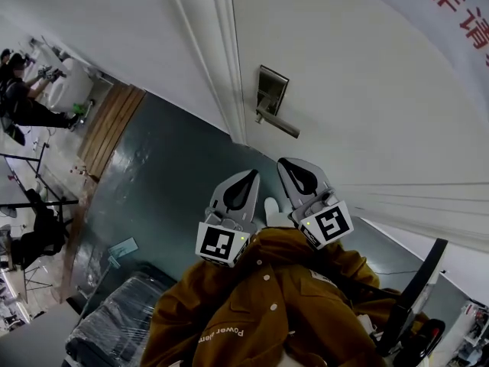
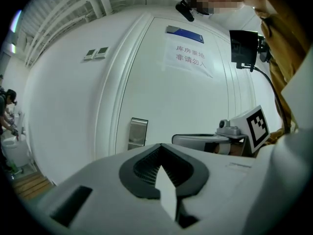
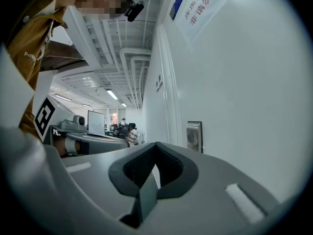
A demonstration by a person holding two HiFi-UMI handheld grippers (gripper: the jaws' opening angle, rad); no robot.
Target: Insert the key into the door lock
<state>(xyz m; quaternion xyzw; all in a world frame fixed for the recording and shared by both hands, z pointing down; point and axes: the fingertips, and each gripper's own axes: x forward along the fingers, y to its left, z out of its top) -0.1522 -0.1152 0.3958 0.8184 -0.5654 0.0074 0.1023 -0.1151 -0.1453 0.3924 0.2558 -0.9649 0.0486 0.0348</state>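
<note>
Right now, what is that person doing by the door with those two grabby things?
A person in a brown jacket stands at a white door with a hand-held gripper in each hand. The left hand-held gripper and right hand-held gripper point toward the lock plate and handle, but neither touches them. Both have their jaws together, and no key shows in either.

Head view looks down; gripper views (level) share door lock (image 2: 138,132).
</note>
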